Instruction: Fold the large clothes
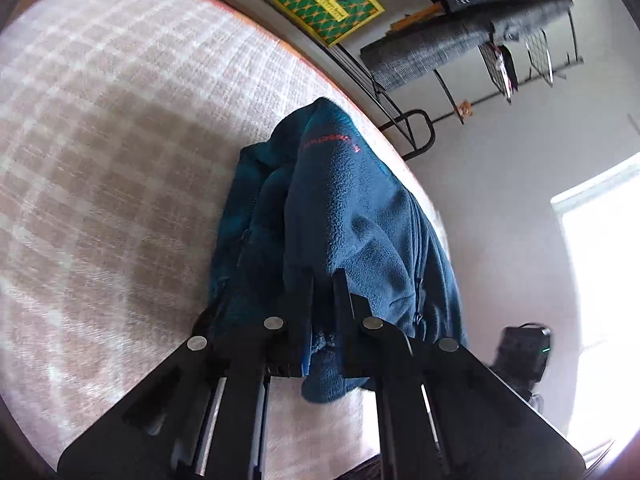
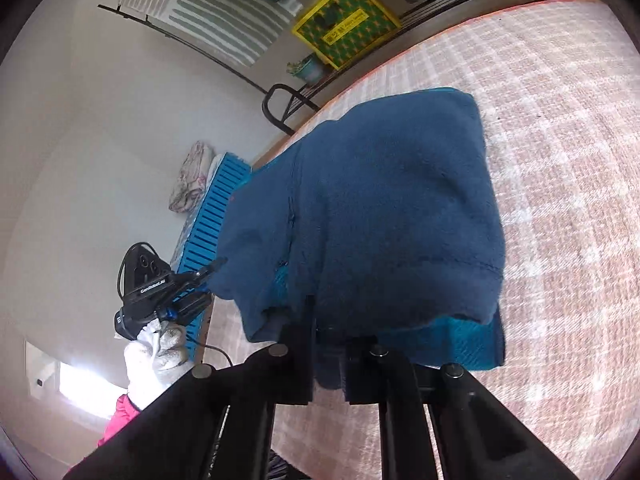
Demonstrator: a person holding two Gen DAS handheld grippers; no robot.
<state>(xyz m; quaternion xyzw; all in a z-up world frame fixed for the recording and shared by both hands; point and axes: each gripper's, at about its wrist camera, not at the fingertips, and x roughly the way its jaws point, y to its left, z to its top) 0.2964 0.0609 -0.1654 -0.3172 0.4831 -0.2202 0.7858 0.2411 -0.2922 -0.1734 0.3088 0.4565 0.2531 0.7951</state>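
Note:
A dark blue fleece jacket point(image 1: 352, 208) with red lettering lies bunched near the edge of a table covered in a beige checked cloth point(image 1: 120, 140). My left gripper point(image 1: 325, 280) is shut on a fold of its near edge, and fleece hangs down between the fingers. In the right wrist view the jacket point(image 2: 400, 200) shows its plain side, folded over a lighter teal lining, on the cloth point(image 2: 560, 160). My right gripper point(image 2: 328, 320) is shut on the near hem, its fingertips partly buried in fabric. The left gripper point(image 2: 208, 272), held by a white-gloved hand point(image 2: 156, 352), pinches the jacket's left corner.
The table edge runs just beyond the jacket. Past it stand a black metal rack point(image 1: 412, 132) with folded clothes, a yellow-green crate point(image 2: 344, 20) and a small potted plant point(image 2: 308, 68). A blue slatted crate point(image 2: 216, 216) sits on the floor below. A bright window point(image 1: 600, 260) is at the right.

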